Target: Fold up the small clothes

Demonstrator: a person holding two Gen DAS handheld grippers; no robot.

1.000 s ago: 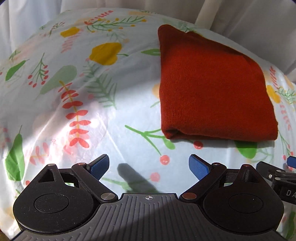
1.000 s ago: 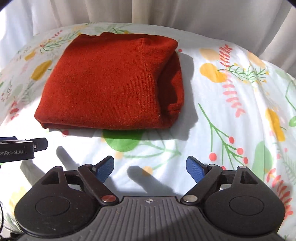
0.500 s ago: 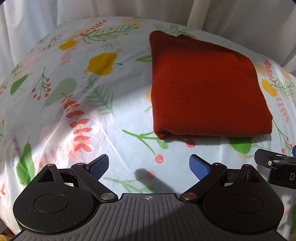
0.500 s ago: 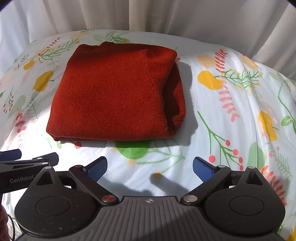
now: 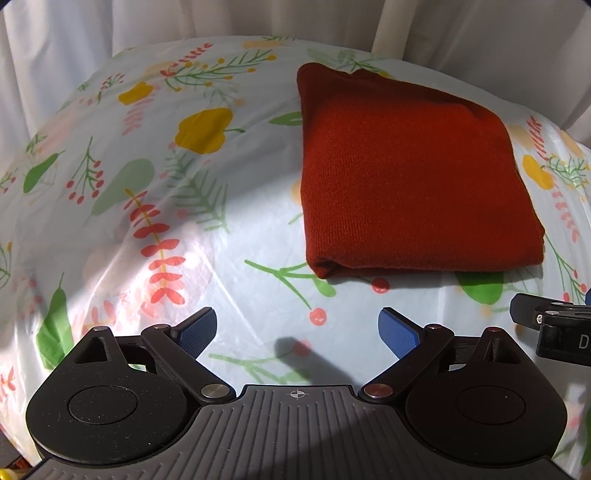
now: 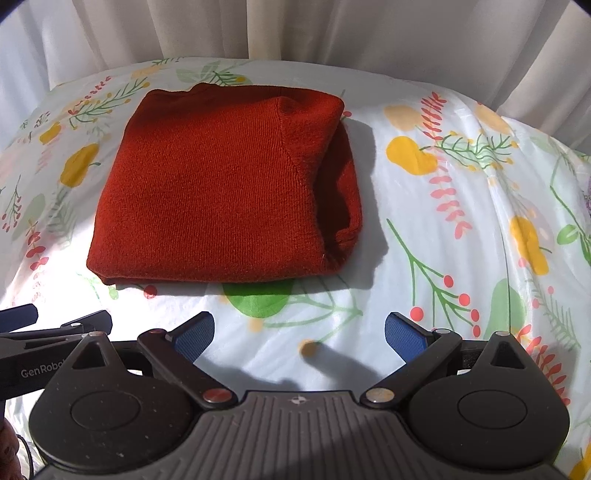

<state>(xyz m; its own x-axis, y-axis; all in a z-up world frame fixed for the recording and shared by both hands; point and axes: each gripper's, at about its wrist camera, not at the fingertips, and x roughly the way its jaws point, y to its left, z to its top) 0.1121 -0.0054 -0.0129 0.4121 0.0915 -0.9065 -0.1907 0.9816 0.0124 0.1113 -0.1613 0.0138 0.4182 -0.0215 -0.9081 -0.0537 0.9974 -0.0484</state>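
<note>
**Folded red knit lies flat on the floral cloth, both grippers spread and empty**

The left wrist view shows the left gripper [image 5: 297,332] with its blue pads spread wide and nothing between them, only bare floral tablecloth [image 5: 155,229]; the right gripper's black tip [image 5: 546,321] pokes in at the lower right edge of that picture. The right wrist view shows the right gripper [image 6: 299,334] likewise spread to its full width and empty; the left gripper's arm [image 6: 55,332], with part of a printed brand word on it, enters from the left edge.

Only the right wrist view shows the open side of the folded red garment [image 6: 221,192]: stacked layers gape at its right edge, with a diagonal seam running across the top layer; it throws a shadow on the cloth to its right. The left wrist view shows instead the garment's [image 5: 413,177] clean left edge and its rounded near-left corner, and a wide bare stretch of cloth to the left of it.

The garment is a roughly square bundle, slightly longer from near edge to far edge; its near edge runs about parallel to the near side of the table, its far edge lies close to the far edge by the white curtain [image 6: 295,29].

It lies flat ahead of both grippers, apart from them; ahead and to the right of the left one, ahead and to the left of the right one; neither touches it.
</note>
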